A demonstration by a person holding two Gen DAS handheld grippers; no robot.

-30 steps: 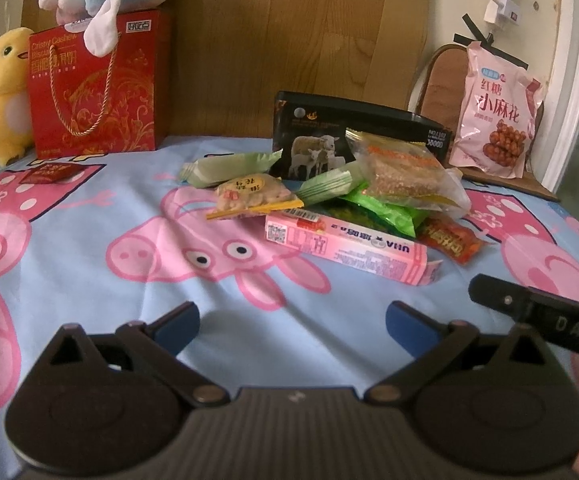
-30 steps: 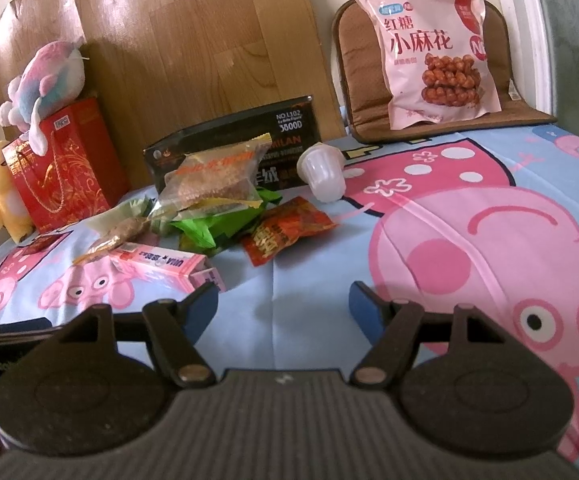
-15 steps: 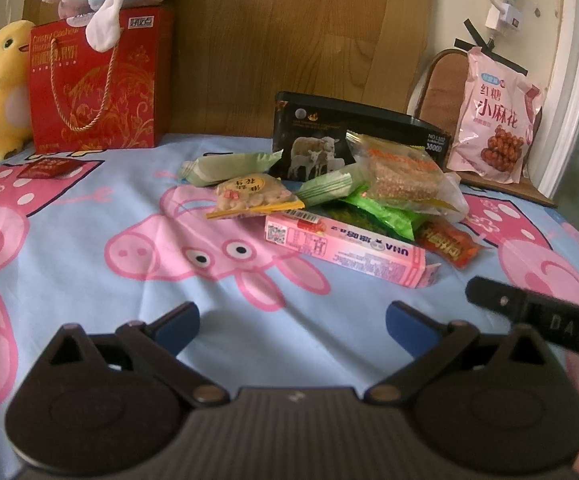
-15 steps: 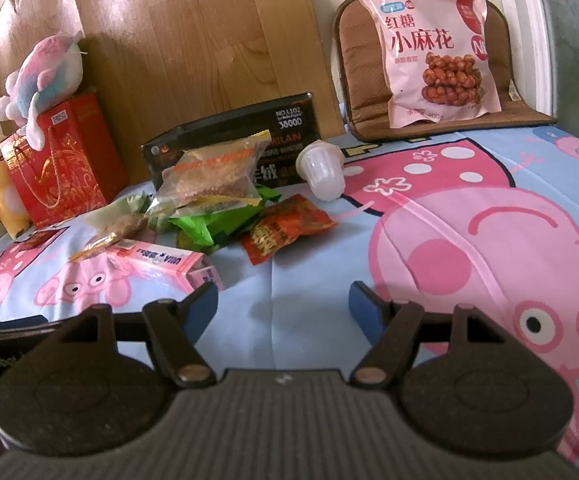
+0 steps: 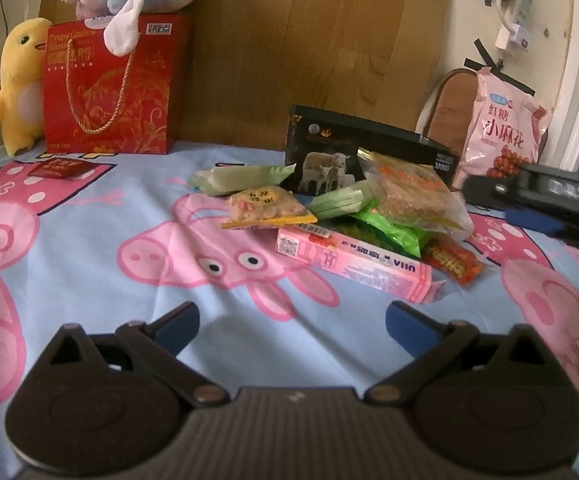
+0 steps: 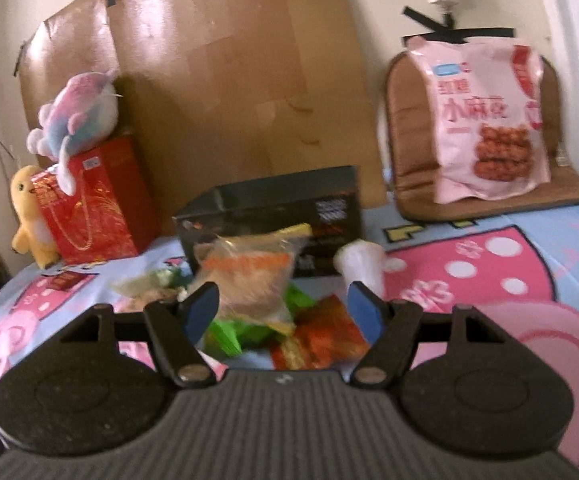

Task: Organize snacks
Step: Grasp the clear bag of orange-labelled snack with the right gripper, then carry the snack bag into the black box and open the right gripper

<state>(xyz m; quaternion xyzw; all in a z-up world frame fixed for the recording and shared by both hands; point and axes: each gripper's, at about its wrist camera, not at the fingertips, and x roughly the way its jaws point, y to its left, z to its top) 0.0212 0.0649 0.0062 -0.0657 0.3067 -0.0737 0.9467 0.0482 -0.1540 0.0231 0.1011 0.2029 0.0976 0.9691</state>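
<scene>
Hovering over the snack pile with both claws spread and empty.

My right claw [image 6: 283, 312] hangs above the clear cracker bag [image 6: 249, 276] and the red packet [image 6: 321, 336], with the white cup [image 6: 363, 264] just beside its right finger. My left claw [image 5: 291, 320] sits back over the bare cartoon-pig sheet [image 5: 89, 240], short of the pink box [image 5: 353, 264]. Behind the heap stands a black box [image 5: 369, 148]; farther back are a red gift bag [image 5: 109, 88], a yellow plush [image 5: 17, 84] and a pink bag [image 6: 489, 120] on a brown cushion [image 6: 409, 152].
</scene>
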